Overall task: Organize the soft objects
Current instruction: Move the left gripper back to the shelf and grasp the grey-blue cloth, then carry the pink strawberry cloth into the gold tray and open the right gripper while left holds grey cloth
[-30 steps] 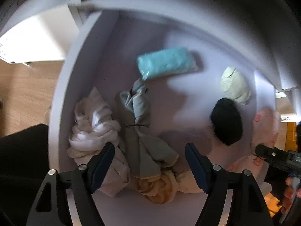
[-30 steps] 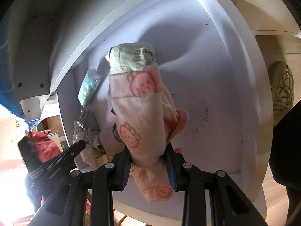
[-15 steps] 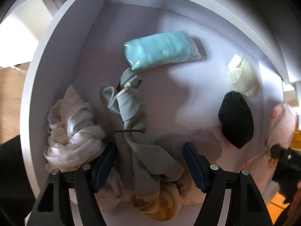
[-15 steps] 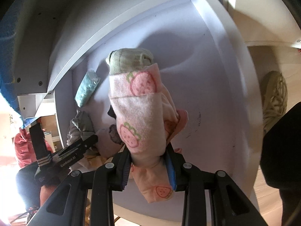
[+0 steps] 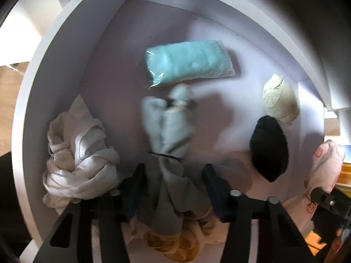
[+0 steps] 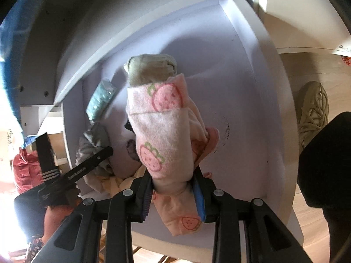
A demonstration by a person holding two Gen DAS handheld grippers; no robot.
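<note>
Pink strawberry cloth (image 6: 162,140) was clamped betw. R gripper (image 6: 173,194) fingers, held above white drawer (image 6: 252,114) floor. L gripper (image 5: 173,190) was spread open, straddling grey garment (image 5: 169,153) at drawer's front (blurred). In drawer: teal pack (image 5: 188,64) behind garment, white bundle (image 5: 76,153) left, black roll (image 5: 268,148) and cream roll (image 5: 279,100) right.
</note>
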